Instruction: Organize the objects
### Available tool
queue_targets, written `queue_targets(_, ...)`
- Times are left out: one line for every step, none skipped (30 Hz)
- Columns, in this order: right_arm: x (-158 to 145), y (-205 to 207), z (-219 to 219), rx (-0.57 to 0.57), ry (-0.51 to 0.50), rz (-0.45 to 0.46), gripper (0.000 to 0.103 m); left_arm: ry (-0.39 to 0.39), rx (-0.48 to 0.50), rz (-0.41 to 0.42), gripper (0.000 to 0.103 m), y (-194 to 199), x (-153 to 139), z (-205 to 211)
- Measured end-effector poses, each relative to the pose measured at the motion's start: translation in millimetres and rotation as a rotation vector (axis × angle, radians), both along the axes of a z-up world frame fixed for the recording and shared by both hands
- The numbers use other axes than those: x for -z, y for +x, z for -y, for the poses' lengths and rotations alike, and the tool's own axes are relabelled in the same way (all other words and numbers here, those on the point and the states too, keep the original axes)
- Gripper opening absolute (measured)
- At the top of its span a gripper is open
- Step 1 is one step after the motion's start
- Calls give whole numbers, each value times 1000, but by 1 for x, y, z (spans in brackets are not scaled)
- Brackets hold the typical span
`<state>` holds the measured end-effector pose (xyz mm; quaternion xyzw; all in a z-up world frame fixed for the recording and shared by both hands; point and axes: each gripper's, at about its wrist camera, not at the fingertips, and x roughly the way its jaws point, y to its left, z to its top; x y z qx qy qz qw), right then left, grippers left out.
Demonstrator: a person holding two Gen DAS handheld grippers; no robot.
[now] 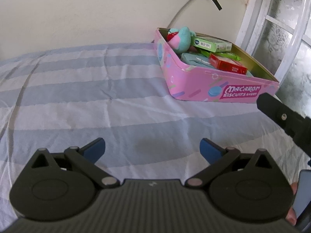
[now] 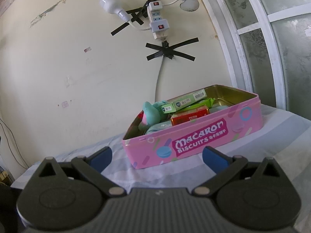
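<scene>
At the upper right of the left wrist view sat a pink tin (image 1: 196, 81), lid off, on a blue-and-white striped sheet (image 1: 77, 89). Its front read "Macaron BISCUITS", w/ smaller characters beside it too small to read. Inside were a pink-and-teal plush toy (image 1: 179, 38), a green box (image 1: 210, 45) and a red box (image 1: 228, 65); other teal and green items below were mostly hidden. In the right wrist view the red box showed "FILTER", the rest cut off by the tin's rim. The left gripper (image 1: 152, 147) filled the bottom of its frame, blue pads spread wide apart, nothing between them. The right gripper (image 2: 157, 156) was likewise spread wide & empty, tin just beyond its tips. A black finger of it poked in at the right edge of the left view. Upper centre of the right view: a power strip (image 2: 157, 19) taped to the wall, bulb (image 2: 110, 4) plugged alongside.
</scene>
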<state>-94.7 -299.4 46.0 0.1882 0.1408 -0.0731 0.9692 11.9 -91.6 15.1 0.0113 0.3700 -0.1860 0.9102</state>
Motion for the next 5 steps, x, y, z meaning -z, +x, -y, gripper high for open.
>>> queue_targets(0,0,0,0,0,1,103,-4,-1,4,103,0,-1,-1)
queue_targets(0,0,0,1,-1,3,103,-11,1,8,103,0,-2,-3)
queue_targets(0,0,-1,1,-4,5,103,-18,1,14,103,-1,-3,-4)
queue_targets(0,-1,-2,2,-8,6,103,-26,3,29,103,-2,-5,-5)
queue_targets(-1,0,-2,2,-11,8,103,-22,6,49,103,-4,-7,-5)
